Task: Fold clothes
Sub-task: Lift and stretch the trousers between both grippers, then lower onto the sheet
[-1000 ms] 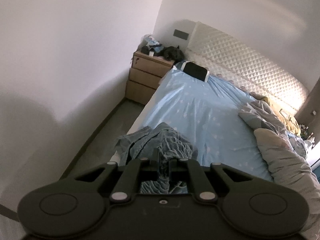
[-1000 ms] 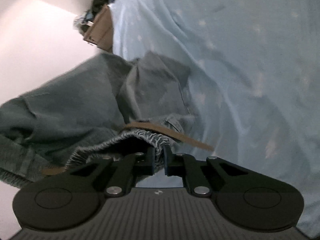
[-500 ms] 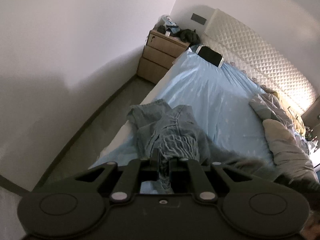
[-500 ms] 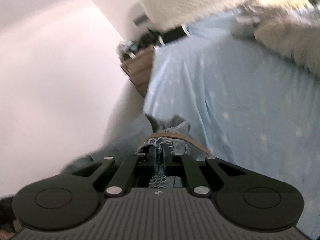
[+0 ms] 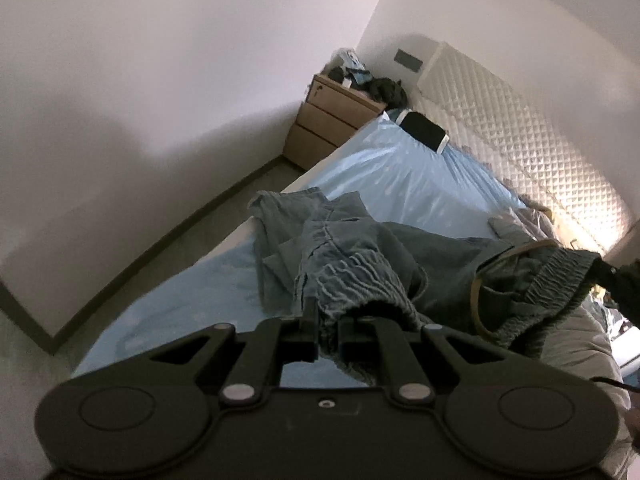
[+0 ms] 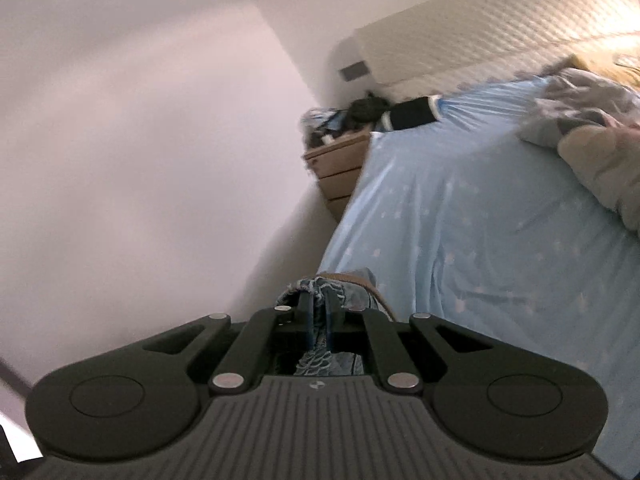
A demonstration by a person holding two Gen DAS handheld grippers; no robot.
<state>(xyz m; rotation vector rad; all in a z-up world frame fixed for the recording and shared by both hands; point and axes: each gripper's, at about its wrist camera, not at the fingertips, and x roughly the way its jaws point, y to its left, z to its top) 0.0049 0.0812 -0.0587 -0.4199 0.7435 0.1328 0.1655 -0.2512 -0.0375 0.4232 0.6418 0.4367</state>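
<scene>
The left gripper (image 5: 328, 330) is closed on the gathered elastic waistband of a pair of blue-grey trousers (image 5: 360, 256) — the ruffled cloth is pinched between its two fingers, with only a narrow gap left. The right gripper (image 6: 318, 316) is also clamped on the waistband, its fingers nearly together with a bunch of the same cloth (image 6: 320, 292) squeezed between them and spilling down behind.

In the left wrist view the trousers are held up by the waistband, stretched across toward the right edge of the frame, where the far end of the band meets a dark shape that is too blurred to make out. A thin brown strap (image 5: 480, 280) loops along the waist. The legs trail down onto the bed (image 5: 408, 184), crumpled near its left edge.

The bed wears a light blue sheet with pale marks. A grey duvet (image 6: 592, 152) is heaped on its right side, and a wooden nightstand (image 5: 324, 124) stands in the corner — cluttered on top — beside a quilted white headboard (image 5: 516, 128).
</scene>
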